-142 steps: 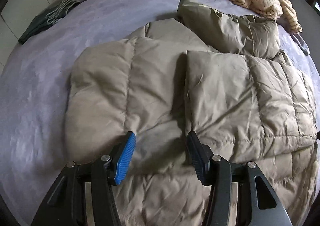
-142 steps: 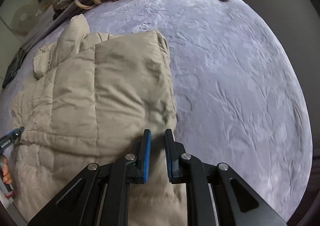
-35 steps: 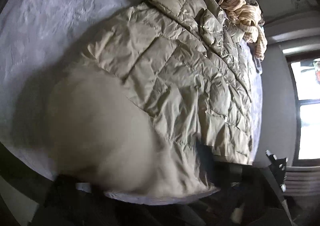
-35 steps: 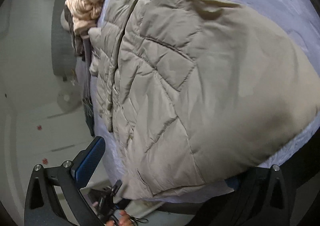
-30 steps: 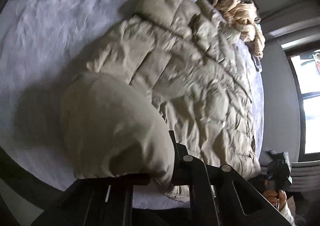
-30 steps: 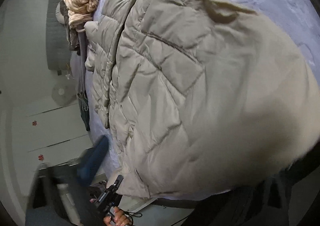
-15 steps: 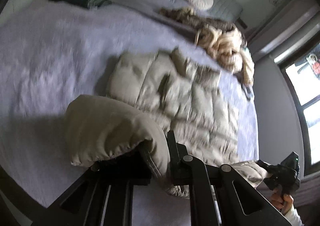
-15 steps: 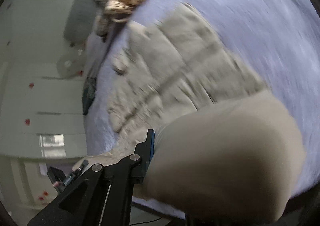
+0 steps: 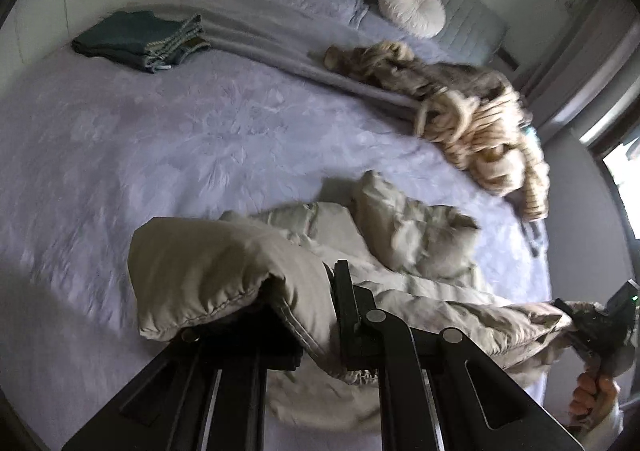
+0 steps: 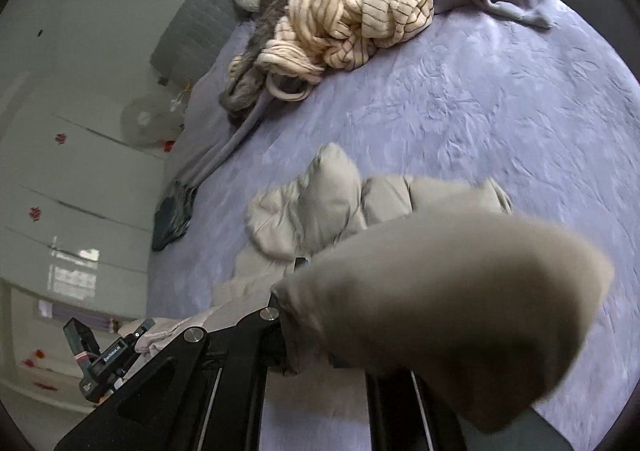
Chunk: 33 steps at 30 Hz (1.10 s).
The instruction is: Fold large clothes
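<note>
Bed, lavender cover, work surface. Left gripper: clamped on one hem corner of beige puffer jacket. Right gripper: open a second ago, now clamped on the opposite corner. Jacket: lay flat and half-folded seconds ago; now its near edge is raised off the cover, its far part bunched on it. Judgement: hem-over fold under way. Beyond: striped cream garment, folded dark cloth, round cushion.

Lavender bed — jacket, striped heap, folded blanket lie on it.
</note>
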### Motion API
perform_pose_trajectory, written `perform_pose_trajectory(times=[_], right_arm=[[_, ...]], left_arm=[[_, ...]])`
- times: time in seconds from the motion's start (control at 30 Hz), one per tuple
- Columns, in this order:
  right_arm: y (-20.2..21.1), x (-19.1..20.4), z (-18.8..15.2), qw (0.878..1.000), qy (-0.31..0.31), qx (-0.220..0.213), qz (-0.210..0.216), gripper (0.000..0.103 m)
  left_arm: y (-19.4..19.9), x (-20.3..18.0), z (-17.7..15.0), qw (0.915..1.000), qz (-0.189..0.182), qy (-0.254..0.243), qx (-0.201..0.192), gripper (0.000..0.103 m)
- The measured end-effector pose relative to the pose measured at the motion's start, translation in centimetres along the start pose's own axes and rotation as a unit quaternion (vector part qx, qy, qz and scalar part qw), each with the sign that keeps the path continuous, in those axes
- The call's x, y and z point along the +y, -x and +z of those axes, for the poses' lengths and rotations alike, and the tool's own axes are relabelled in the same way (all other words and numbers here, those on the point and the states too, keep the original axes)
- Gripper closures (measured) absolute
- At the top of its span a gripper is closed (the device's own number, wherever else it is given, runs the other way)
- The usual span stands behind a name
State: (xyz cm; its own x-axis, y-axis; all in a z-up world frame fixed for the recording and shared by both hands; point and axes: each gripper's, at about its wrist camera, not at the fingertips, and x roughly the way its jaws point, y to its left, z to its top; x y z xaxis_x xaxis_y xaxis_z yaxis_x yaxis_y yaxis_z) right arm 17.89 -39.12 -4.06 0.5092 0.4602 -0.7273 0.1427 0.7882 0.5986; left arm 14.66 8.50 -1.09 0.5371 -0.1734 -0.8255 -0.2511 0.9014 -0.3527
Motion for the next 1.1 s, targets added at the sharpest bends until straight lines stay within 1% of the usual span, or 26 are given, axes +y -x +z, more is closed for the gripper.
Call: perform_pose_trajectory(times=[0.07,0.17,0.23,0.27,0.37,0.43,0.5,0.57,0.6,0.63,0.67,0.7,0.73,0.77,0.83,0.87,0.9,0.93,0.97,1.0,1.03,1.1], right_arm=[[-2.8,-0.8,1.1,1.000,-0.005,-0.002,-0.023,0.095],[-7.0,-2.9,2.3,0.999,-0.027,-0.004,-0.042,0.095],[-9.7,-4.9,2.5,0.998,-0.053,-0.001,-0.046,0.095],[-10.7,-5.6,2.5,0.997,-0.062,0.001,-0.047,0.095],[-12.8,-7.6,2.3,0.996,-0.080,0.001,-0.037,0.095],[-13.5,-8.1,2.2,0.996,-0.081,-0.005,-0.029,0.095],[-13.6,-8.1,2.2,0.997,-0.076,-0.003,-0.030,0.095],[-13.1,-7.7,2.3,0.997,-0.075,0.001,-0.030,0.092],[-13.0,-7.6,2.3,0.997,-0.074,0.003,-0.031,0.091],[-12.6,-7.3,2.4,0.997,-0.070,0.007,-0.033,0.086],[-12.3,-6.9,2.5,0.997,-0.064,0.009,-0.032,0.074],[-12.2,-6.6,2.7,0.998,-0.060,0.009,-0.029,0.065],[-11.6,-6.0,2.8,0.998,-0.051,0.006,-0.025,0.044],[-10.8,-5.3,2.8,0.999,-0.041,-0.003,-0.025,0.035],[-9.5,-4.2,2.5,0.999,-0.020,-0.014,-0.034,0.035],[-9.0,-3.7,2.2,0.999,-0.010,-0.016,-0.035,0.035],[-8.6,-3.1,1.8,0.999,0.002,-0.014,-0.041,0.035],[-8.5,-2.6,1.4,0.999,0.015,-0.010,-0.049,0.038],[-8.7,-1.9,0.9,0.997,0.039,-0.005,-0.061,0.057],[-9.1,-1.3,0.7,0.996,0.057,0.001,-0.071,0.072],[-9.9,-0.5,0.3,0.992,0.089,0.013,-0.089,0.088],[-11.7,0.1,-0.2,0.988,0.121,0.029,-0.095,0.088]], left_arm=[[-3.7,0.2,1.0,0.9998,0.014,-0.011,0.012,0.089],[-9.8,0.6,1.7,0.9978,0.044,-0.033,0.037,0.089],[-13.4,0.8,1.6,0.9964,0.059,-0.041,0.045,0.089],[-14.8,0.9,1.5,0.9962,0.061,-0.044,0.046,0.089],[-17.5,1.3,1.2,0.9965,0.057,-0.044,0.042,0.087],[-18.4,1.4,1.2,0.9968,0.054,-0.046,0.038,0.086],[-18.4,1.4,1.2,0.9970,0.051,-0.046,0.034,0.086],[-17.8,1.3,1.3,0.9970,0.049,-0.051,0.032,0.086],[-17.0,1.3,1.3,0.9969,0.045,-0.058,0.028,0.078],[-16.0,1.2,1.3,0.9971,0.034,-0.065,0.022,0.057],[-14.6,1.1,1.2,0.9973,0.022,-0.070,0.011,0.041],[-13.4,1.0,1.1,0.9971,0.020,-0.074,-0.004,0.014],[-11.9,0.8,1.0,0.9959,0.028,-0.081,-0.028,0.003],[-10.7,0.7,1.0,0.9943,0.034,-0.090,-0.047,0.003],[-8.9,0.3,1.1,0.9900,0.047,-0.111,-0.073,0.003],[-8.3,0.1,1.1,0.9887,0.051,-0.118,-0.077,0.003],[-8.0,-0.1,1.2,0.9886,0.046,-0.122,-0.076,0.004],[-8.0,-0.5,1.3,0.9890,0.033,-0.127,-0.069,0.015],[-8.3,-1.0,1.2,0.9890,0.014,-0.136,-0.056,0.026],[-8.9,-1.7,1.2,0.9883,0.001,-0.147,-0.041,0.044],[-10.0,-2.7,0.9,0.9864,-0.009,-0.162,-0.027,0.053],[-11.8,-4.4,0.3,0.9843,-0.018,-0.175,-0.018,0.054]])
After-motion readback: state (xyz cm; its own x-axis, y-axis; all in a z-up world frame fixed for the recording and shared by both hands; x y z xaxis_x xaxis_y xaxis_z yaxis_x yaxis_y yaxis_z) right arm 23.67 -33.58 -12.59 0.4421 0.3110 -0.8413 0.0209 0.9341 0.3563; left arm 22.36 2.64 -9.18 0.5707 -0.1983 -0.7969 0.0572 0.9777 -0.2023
